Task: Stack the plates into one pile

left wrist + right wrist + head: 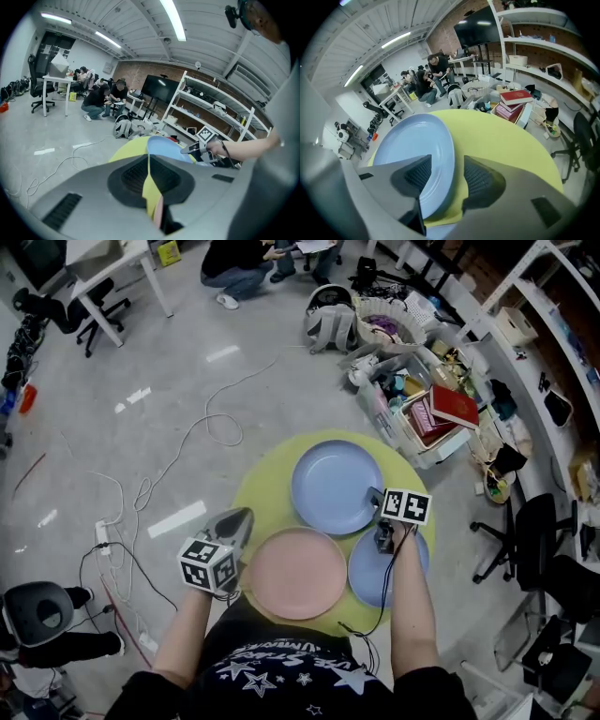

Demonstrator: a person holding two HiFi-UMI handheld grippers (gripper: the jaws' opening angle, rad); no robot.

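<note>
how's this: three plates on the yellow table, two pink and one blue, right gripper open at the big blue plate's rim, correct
No: the head view shows one pink plate and two blue, the big blue plate and a smaller blue plate. The rest holds: yellow table, right gripper open at the big plate's rim.

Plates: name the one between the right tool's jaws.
The larger blue plate, farthest from the person; the pink plate and the smaller blue plate lie nearer.
</note>
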